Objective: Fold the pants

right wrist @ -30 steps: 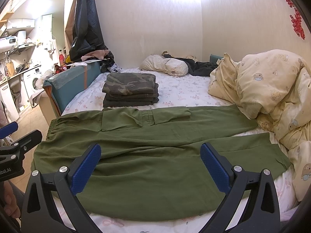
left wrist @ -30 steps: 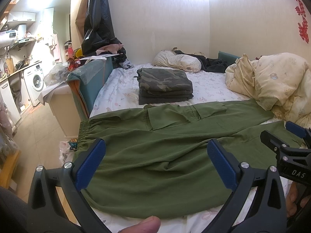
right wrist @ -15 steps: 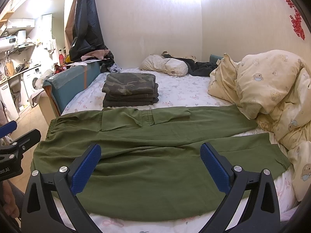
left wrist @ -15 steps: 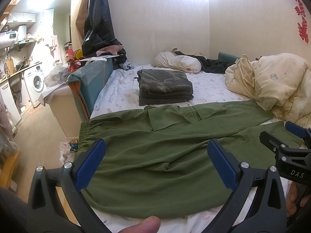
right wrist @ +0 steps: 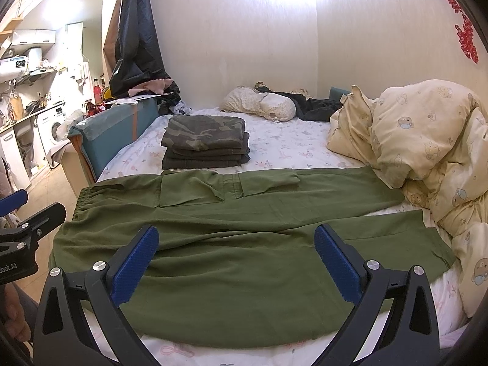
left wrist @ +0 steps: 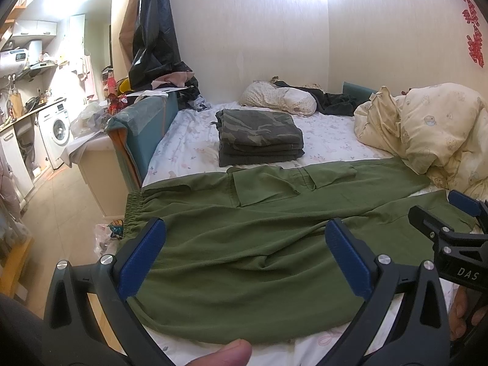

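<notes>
Right, both the left gripper (left wrist: pixel 244 256) and right gripper (right wrist: pixel 236 259) hover wide open and empty over the green pants (right wrist: pixel 244 244), spread lengthwise across the bed (right wrist: pixel 292 143), waistband nearer the left, legs toward the right.

"DAS" marks the right tool (left wrist: pixel 463 213); "obot.AI" the left tool (right wrist: pixel 18 213).

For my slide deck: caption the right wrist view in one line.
Open right gripper above olive pants spread flat on the bed, a folded camouflage stack behind them.
</notes>
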`<action>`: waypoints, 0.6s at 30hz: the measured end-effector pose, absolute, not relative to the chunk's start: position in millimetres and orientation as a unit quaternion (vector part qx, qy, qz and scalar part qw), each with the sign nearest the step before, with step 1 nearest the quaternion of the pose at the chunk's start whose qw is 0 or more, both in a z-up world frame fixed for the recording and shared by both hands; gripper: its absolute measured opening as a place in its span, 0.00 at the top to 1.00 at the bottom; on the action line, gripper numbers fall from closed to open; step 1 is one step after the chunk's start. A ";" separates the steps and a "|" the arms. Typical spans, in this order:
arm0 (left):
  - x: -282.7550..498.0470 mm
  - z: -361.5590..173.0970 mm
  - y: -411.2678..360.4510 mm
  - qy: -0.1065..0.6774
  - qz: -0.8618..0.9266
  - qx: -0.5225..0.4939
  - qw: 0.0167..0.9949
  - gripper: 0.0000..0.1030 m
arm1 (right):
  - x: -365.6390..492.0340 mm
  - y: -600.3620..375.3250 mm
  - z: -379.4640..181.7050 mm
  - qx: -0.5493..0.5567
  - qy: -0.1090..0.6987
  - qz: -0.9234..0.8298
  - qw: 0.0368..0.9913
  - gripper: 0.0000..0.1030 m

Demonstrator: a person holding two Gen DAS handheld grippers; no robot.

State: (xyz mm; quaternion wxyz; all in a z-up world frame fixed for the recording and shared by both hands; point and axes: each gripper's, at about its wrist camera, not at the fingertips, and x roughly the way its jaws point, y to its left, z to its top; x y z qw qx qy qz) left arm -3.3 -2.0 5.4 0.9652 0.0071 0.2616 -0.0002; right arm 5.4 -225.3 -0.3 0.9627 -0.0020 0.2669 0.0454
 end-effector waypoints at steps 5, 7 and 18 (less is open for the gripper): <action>-3.5 5.1 -1.5 0.262 0.000 0.006 0.965 0.00 | 5.4 -225.3 0.0 -0.002 0.267 0.046 0.962 0.00; -3.8 5.1 -2.2 0.261 0.001 0.008 0.965 0.00 | 5.1 -225.0 -0.4 -0.003 0.267 0.046 0.963 0.00; 19.0 16.9 47.1 0.285 0.032 0.008 0.958 0.00 | -2.1 -229.4 7.8 0.030 0.256 0.057 0.964 0.00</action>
